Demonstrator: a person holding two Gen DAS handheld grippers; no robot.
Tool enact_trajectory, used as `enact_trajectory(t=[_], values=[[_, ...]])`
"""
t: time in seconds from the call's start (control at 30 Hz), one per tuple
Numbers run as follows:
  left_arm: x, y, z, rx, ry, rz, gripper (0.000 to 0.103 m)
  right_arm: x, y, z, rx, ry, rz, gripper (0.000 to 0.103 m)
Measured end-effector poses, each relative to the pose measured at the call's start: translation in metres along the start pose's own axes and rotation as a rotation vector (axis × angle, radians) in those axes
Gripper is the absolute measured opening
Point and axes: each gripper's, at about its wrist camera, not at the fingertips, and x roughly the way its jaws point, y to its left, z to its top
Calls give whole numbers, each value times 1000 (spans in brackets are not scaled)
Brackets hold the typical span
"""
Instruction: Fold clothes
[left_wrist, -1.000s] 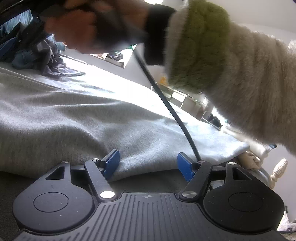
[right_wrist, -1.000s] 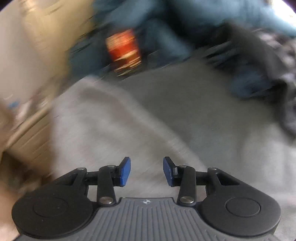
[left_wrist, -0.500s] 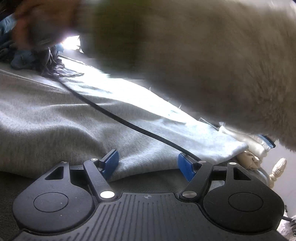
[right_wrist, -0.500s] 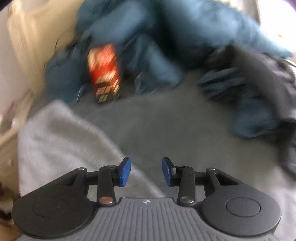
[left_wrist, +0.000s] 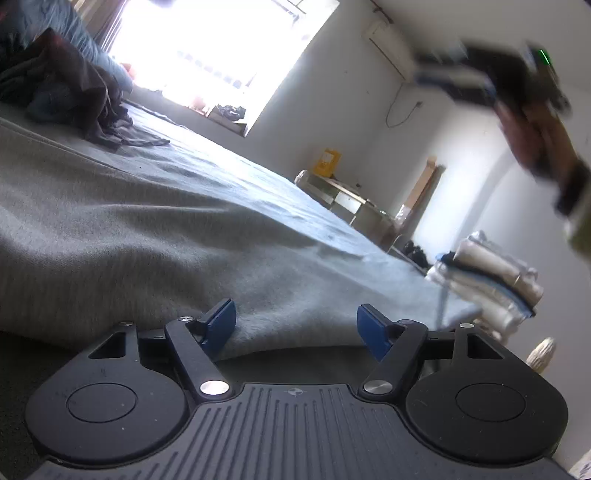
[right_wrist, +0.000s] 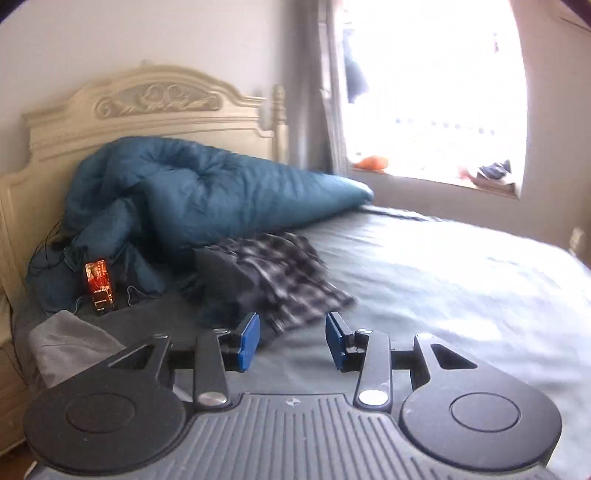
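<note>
While it lies flat on the bed:
Sweatshirt: the grey sweatshirt (left_wrist: 177, 236) is spread at the near edge of the bed (right_wrist: 461, 280), its hem just ahead of the left gripper (left_wrist: 295, 326).
Left gripper: jaws wide and opening, nothing clamped.
Right gripper: a second ago low over the sweatshirt, now lifted away; the right gripper (right_wrist: 291, 341) is half-open, opening, empty, facing the checked shirt (right_wrist: 291, 280).
Meaning: the sweatshirt fold looks paused; probably a fresh reach comes next.
Nearby: a folded pile (left_wrist: 491, 280) beside the sweatshirt.
</note>
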Motion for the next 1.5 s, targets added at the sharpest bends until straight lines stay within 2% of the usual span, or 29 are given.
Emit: enact_trajectory(t=[0.07,0.13,0.23,0.3,0.37,0.4,0.43,0.5,0.53,0.57,0.67,0.77,0.87,0.97,1.13,1.23,1.3,1.37,1.5], values=[[-3,-1,5,-29,2,-3,74,-8,-13,-24,35,45,9,42],[-4,-4,11,-41,-2,15,74,7,-24,-54,55,134,31,42],[-4,-10,20,-34,-7,59,74,60,-32,-105,33,318,22,42],[-1,-14,26,-9,-4,89,74,103,-41,-134,64,435,28,40],[6,-16,31,18,11,124,74,143,-55,-154,77,507,5,39],[11,-16,32,27,24,144,74,158,-66,-160,99,512,-21,38],[16,-15,34,31,36,162,74,172,-78,-165,126,508,-51,38],[24,-11,36,25,60,192,74,178,-106,-159,233,424,-83,38],[27,-9,37,21,66,198,74,174,-118,-151,258,376,-145,38],[27,-8,38,22,68,198,74,163,-132,-145,274,332,-200,40],[29,-4,40,31,73,200,74,113,-180,-134,372,237,-222,41],[33,0,39,37,79,211,74,70,-206,-138,359,228,-283,44],[37,4,37,22,82,229,74,52,-226,-154,351,286,-336,49],[41,4,38,14,84,248,74,56,-235,-167,369,324,-335,49],[44,2,40,6,88,266,74,77,-247,-183,431,332,-308,49],[46,1,41,10,90,276,74,82,-248,-187,434,307,-301,37],[47,0,41,18,92,282,74,80,-246,-187,416,274,-298,9],[48,0,40,21,93,285,74,76,-241,-186,379,230,-306,3],[50,-1,39,26,91,293,74,70,-237,-183,359,179,-290,2]])
